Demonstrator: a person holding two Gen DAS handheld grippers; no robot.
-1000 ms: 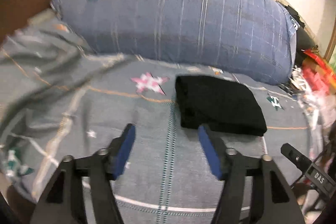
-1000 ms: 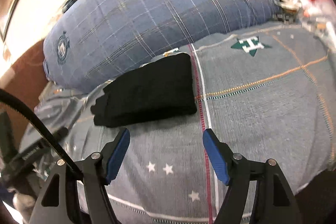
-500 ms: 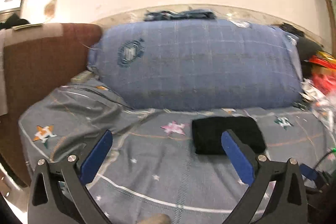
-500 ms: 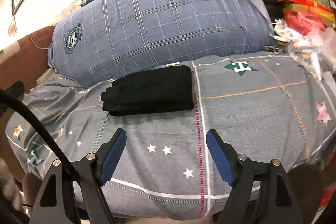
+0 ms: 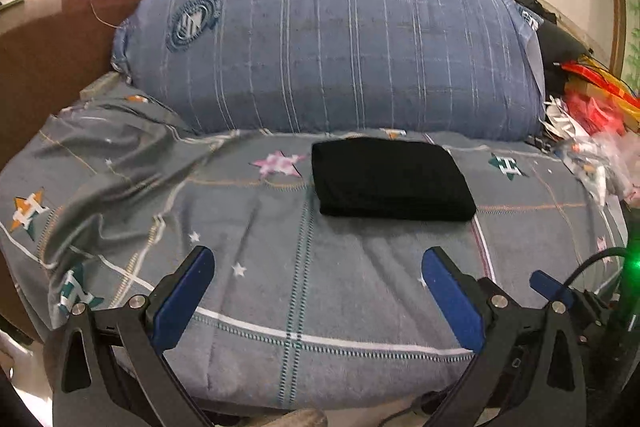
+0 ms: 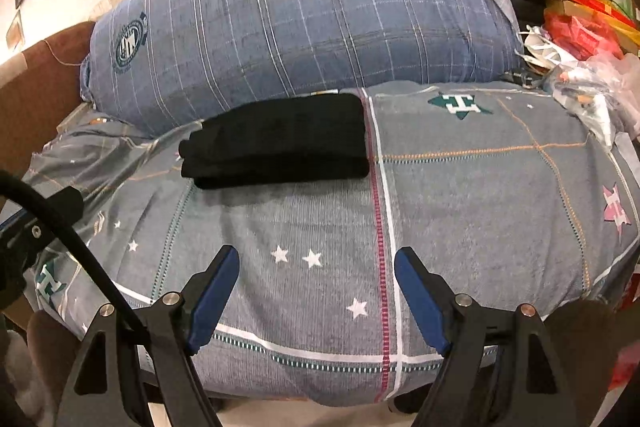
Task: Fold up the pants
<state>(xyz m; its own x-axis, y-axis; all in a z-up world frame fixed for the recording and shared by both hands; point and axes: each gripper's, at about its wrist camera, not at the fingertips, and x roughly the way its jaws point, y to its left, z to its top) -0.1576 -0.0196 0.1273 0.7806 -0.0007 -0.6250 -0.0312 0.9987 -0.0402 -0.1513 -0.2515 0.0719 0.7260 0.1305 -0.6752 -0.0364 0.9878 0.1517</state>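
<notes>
Looking over both wrist views, I read the scene this way.
Pants: the black pants (image 5: 390, 179) (image 6: 280, 141) lie folded into a flat rectangular stack on the bed, just in front of the big pillow and well apart from both sets of tongs.
Bed: the grey bedspread (image 5: 280, 287) (image 6: 460, 195) with stars and letter patches is smooth near me and rumpled toward the left side.
Pillow: a large blue plaid pillow (image 5: 332, 51) (image 6: 304, 11) lies across the back of the bed, against the wall.
Left tongs: my left tongs (image 5: 318, 269) stand wide; they have just been opening, and only bare bedspread shows between the blue pads.
Right tongs: my right tongs (image 6: 316, 267) are also spread, a little less wide, having just been opening too; they grip nothing.
Clutter: red and white bags (image 5: 588, 123) (image 6: 580, 59) are heaped at the bed's right edge.
Headboard: a brown headboard (image 5: 48, 59) stands at the left.
</notes>
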